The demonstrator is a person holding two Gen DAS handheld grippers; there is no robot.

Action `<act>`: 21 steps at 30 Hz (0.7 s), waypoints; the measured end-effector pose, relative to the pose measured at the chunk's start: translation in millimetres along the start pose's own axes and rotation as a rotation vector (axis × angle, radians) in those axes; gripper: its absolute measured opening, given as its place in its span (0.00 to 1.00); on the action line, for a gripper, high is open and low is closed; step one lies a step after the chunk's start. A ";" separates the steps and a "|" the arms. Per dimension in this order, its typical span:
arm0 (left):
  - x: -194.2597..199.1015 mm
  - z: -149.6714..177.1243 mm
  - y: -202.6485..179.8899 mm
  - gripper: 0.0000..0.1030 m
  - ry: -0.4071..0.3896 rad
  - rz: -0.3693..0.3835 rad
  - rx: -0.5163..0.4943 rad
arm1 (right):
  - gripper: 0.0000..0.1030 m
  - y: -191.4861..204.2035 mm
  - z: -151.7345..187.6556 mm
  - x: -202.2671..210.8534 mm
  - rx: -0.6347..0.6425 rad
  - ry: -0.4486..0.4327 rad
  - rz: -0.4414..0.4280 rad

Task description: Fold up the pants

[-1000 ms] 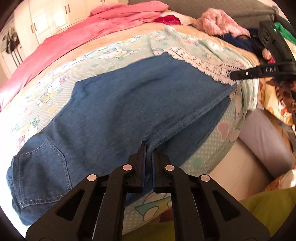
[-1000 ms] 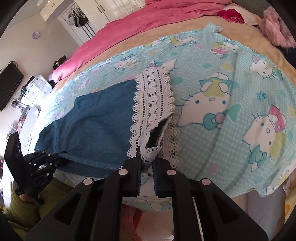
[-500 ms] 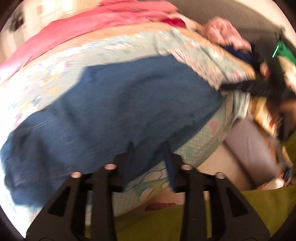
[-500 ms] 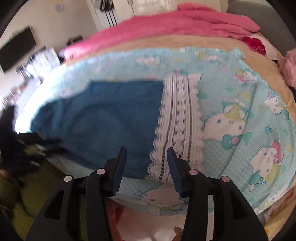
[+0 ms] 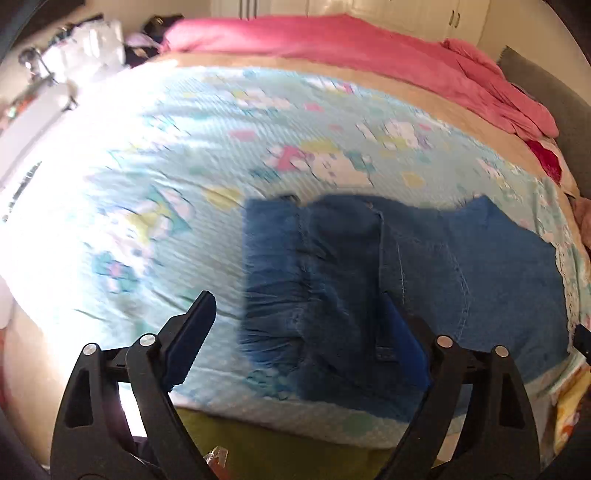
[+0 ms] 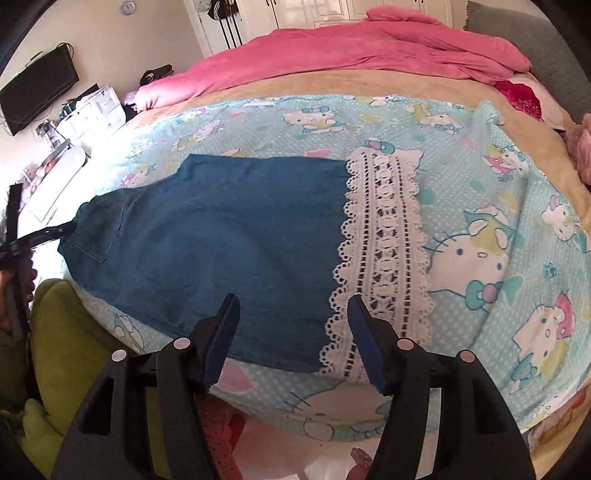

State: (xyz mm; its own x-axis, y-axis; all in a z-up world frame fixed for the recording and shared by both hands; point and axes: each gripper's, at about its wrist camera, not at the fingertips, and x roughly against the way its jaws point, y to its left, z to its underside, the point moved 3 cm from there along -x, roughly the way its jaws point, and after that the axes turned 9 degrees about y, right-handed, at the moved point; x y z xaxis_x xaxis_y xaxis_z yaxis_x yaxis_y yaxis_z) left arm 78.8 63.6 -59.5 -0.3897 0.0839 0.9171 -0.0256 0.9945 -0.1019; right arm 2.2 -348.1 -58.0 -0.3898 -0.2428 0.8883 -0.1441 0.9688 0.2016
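Blue denim pants (image 6: 229, 240) with a white lace hem (image 6: 384, 258) lie flat on the turquoise cartoon-print bedspread (image 6: 517, 258). In the left wrist view the waist end of the pants (image 5: 369, 280) fills the right half. My left gripper (image 5: 299, 321) is open and empty, hovering over the waistband at the bed's near edge. My right gripper (image 6: 293, 325) is open and empty, above the near edge of the leg beside the lace hem. The left gripper also shows at the left edge of the right wrist view (image 6: 40, 234).
A pink duvet (image 6: 351, 55) lies bunched along the far side of the bed. A grey headboard (image 6: 524, 26) is at the right. White furniture (image 6: 66, 147) and a black screen (image 6: 37, 92) stand at the left. Green fabric (image 6: 70, 339) is below the bed edge.
Both grippers have opened and let go of the pants, which now lie flat. The left gripper has swung left to the waist end; the right has pulled back and up.
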 end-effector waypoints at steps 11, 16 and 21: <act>4.4 -1.2 28.7 0.45 -0.001 0.012 0.020 | 0.65 -7.0 7.4 -14.7 -0.030 0.077 -0.013; 35.1 8.2 31.8 0.64 -0.020 -0.002 -0.006 | 0.73 -10.7 -5.1 2.5 -0.026 -0.001 0.047; 63.0 11.2 20.4 0.77 -0.044 0.062 -0.031 | 0.84 -40.8 -23.7 14.5 -0.137 -0.069 0.064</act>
State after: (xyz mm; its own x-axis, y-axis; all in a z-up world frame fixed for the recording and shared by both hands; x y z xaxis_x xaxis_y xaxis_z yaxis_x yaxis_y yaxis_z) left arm 43.4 88.4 -8.2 -0.4299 0.1428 0.8915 0.0280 0.9890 -0.1450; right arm 24.1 -389.9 -43.6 -0.4565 -0.1786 0.8716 0.0063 0.9790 0.2039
